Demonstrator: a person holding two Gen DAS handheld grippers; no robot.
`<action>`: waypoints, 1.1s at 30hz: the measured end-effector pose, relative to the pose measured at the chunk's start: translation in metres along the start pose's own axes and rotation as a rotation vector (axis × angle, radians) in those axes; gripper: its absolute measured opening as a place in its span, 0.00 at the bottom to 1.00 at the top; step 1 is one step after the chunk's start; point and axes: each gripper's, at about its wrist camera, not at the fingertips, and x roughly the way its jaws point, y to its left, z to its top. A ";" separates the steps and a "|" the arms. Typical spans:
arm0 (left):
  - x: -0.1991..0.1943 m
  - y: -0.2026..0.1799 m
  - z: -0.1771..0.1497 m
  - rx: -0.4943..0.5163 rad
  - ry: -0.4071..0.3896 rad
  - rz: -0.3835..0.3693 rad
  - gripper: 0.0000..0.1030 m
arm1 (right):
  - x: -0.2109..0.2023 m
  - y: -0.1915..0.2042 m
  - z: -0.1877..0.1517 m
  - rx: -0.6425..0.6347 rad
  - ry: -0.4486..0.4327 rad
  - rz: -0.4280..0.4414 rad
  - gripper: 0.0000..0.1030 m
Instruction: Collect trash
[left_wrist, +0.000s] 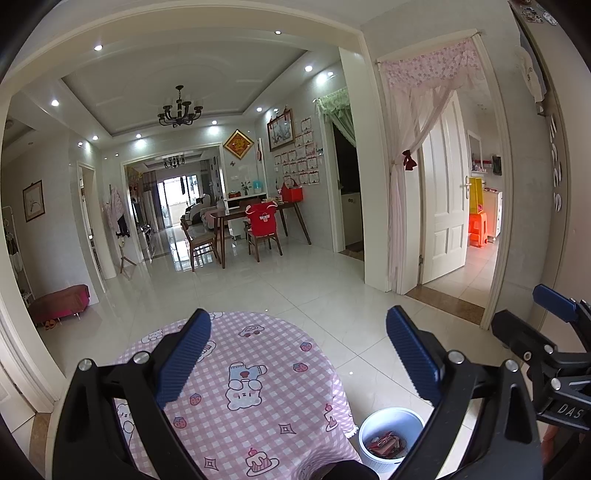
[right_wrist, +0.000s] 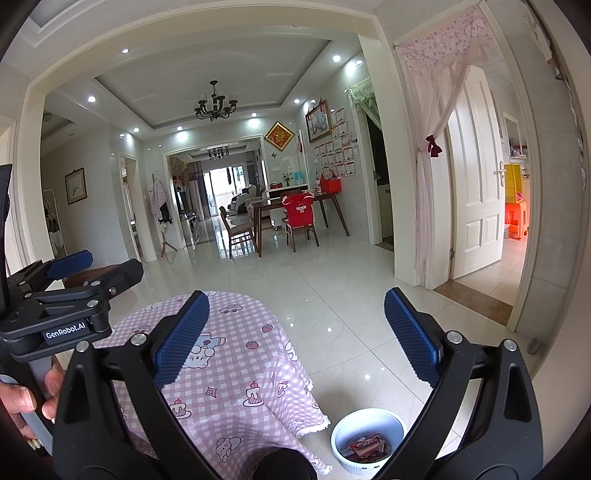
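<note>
Both grippers hang over a round table with a pink checked cloth (left_wrist: 255, 402) printed with bears and cakes. Left gripper (left_wrist: 299, 354) has its blue fingers spread wide with nothing between them, and same deal with the right gripper (right_wrist: 297, 338), wide apart and empty. Trash-wise, the wrappers (right_wrist: 367, 448) sit inside a white bin (right_wrist: 369, 421) on the tiled floor, just beside the table's right edge, tucked partly under the hanging cloth. A hand (right_wrist: 26, 400) grips the left gripper's handle at the edge of the right wrist view. Further back is a dining table (left_wrist: 258, 214) with chairs.
</note>
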 end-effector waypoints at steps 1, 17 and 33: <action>0.000 0.000 0.001 0.000 0.000 0.000 0.91 | 0.000 0.001 0.000 0.001 0.000 0.001 0.91; 0.002 0.003 -0.001 0.003 0.004 -0.003 0.91 | 0.005 0.001 0.000 0.001 0.009 -0.001 0.91; 0.007 0.007 -0.005 0.007 0.012 -0.009 0.91 | 0.014 -0.006 -0.004 0.001 0.021 0.000 0.91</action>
